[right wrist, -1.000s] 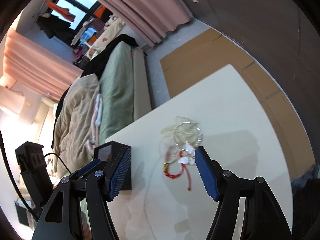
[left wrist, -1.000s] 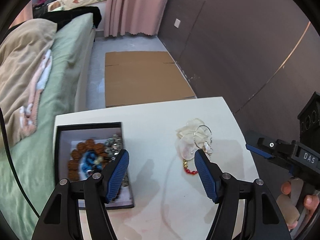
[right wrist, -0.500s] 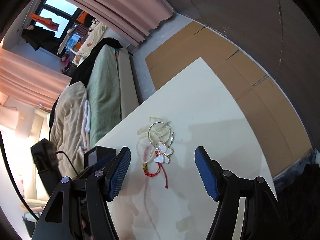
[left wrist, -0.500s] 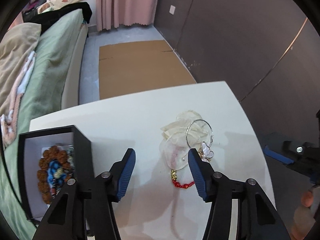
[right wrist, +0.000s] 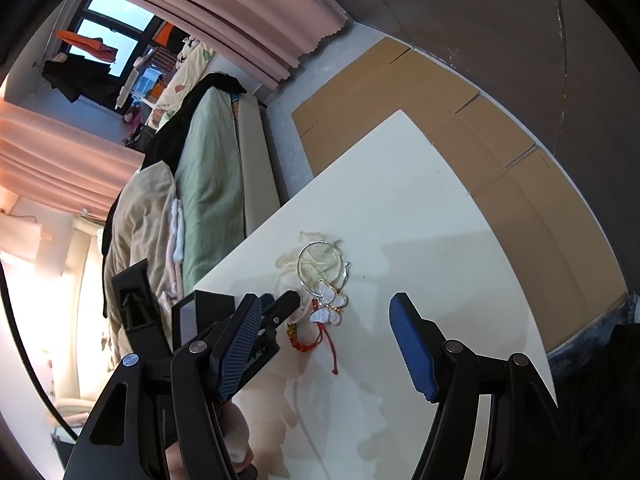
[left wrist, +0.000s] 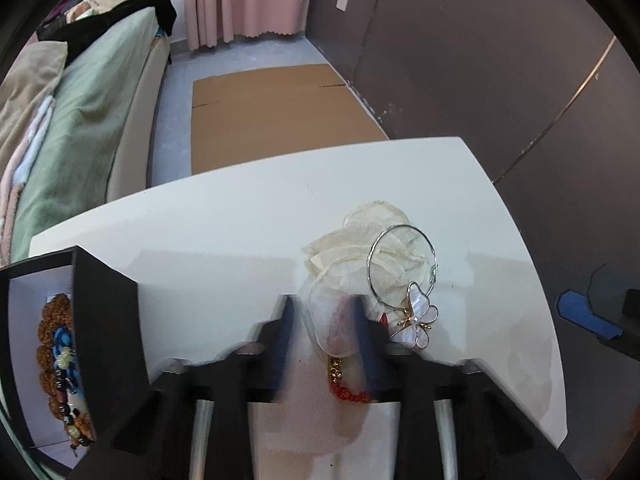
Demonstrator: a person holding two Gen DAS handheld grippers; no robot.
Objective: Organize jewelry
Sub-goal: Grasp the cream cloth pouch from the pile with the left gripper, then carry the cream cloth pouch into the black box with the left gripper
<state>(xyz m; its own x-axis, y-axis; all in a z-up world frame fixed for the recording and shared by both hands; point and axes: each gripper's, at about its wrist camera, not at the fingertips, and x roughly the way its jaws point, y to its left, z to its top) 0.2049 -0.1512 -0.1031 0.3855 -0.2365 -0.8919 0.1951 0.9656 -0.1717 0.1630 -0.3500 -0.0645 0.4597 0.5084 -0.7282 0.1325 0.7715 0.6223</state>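
A pile of jewelry lies on the white table (left wrist: 224,232): a cream sheer pouch (left wrist: 352,252), a silver hoop (left wrist: 402,266) with a white butterfly charm (left wrist: 418,320), and a red bead bracelet (left wrist: 348,390). My left gripper (left wrist: 323,332) is low over the pile, its blurred jaws narrowed around the near end of the pouch. In the right wrist view the pile (right wrist: 320,280) lies ahead and my right gripper (right wrist: 324,344) is open and empty above the table. A black jewelry box (left wrist: 68,340) with brown and blue beads stands at the left.
The table's right and far edges drop off to the floor, where flat cardboard (left wrist: 276,112) lies. A bed (left wrist: 80,120) with a green cover runs along the left. A dark wall (left wrist: 500,60) stands to the right.
My left gripper has moved right from the box and down onto the jewelry pile, and its jaws have narrowed around the pouch. The right gripper has pulled back and stayed open.
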